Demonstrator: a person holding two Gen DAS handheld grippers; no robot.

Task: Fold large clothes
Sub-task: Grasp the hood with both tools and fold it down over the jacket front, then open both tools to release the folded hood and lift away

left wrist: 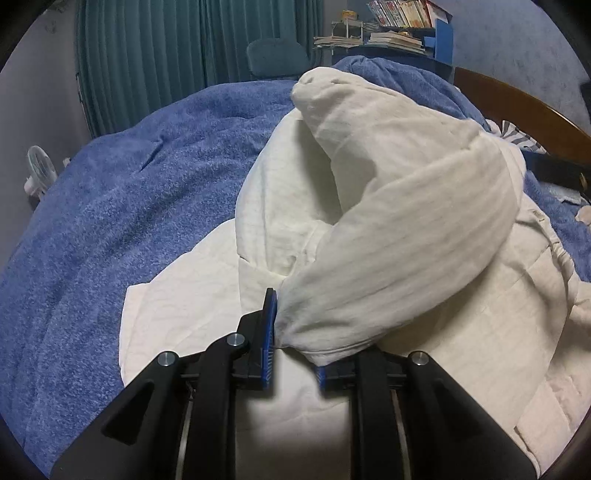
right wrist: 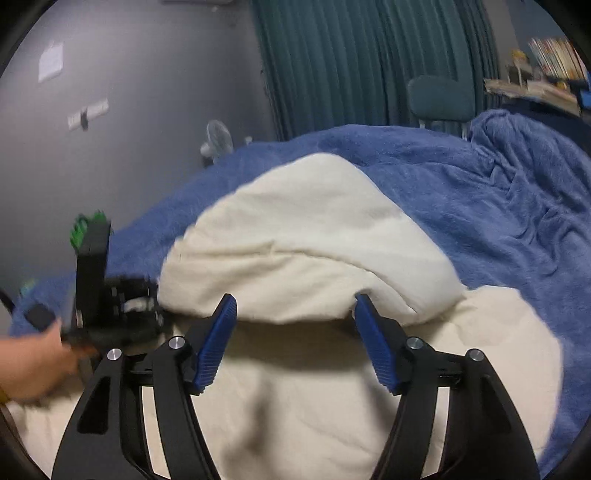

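Here a large cream garment (left wrist: pixel 388 229) lies spread over a blue blanket (left wrist: pixel 122 206) on the bed, and one part of it is drawn up into a thick, rounded roll that runs away from the fingers and to their right. The left gripper (left wrist: pixel 291 347) has its blue pads clenched on the near end of that roll, the cloth bunching just ahead of the left finger and draping over the right one so that only a sliver of its pad shows. Beneath and between the fingers the rest of the garment lies flat, a loose flap reaching out to the left of them. From the other camera, the right gripper (right wrist: pixel 295 336) hangs with its fingers spread wide and nothing between them; a folded edge of the garment (right wrist: pixel 306 240) lies just beyond the fingertips, and more cloth lies under them. To the left of those fingers a hand (right wrist: pixel 29 365) holds the other gripper, which seems to be pinching the garment's edge, though that part is blurred. Beyond the blanket stand a teal curtain (left wrist: pixel 147 48), a chair (left wrist: pixel 277 59), a small white fan (left wrist: pixel 40 173) and a shelf of books (left wrist: pixel 402 22).
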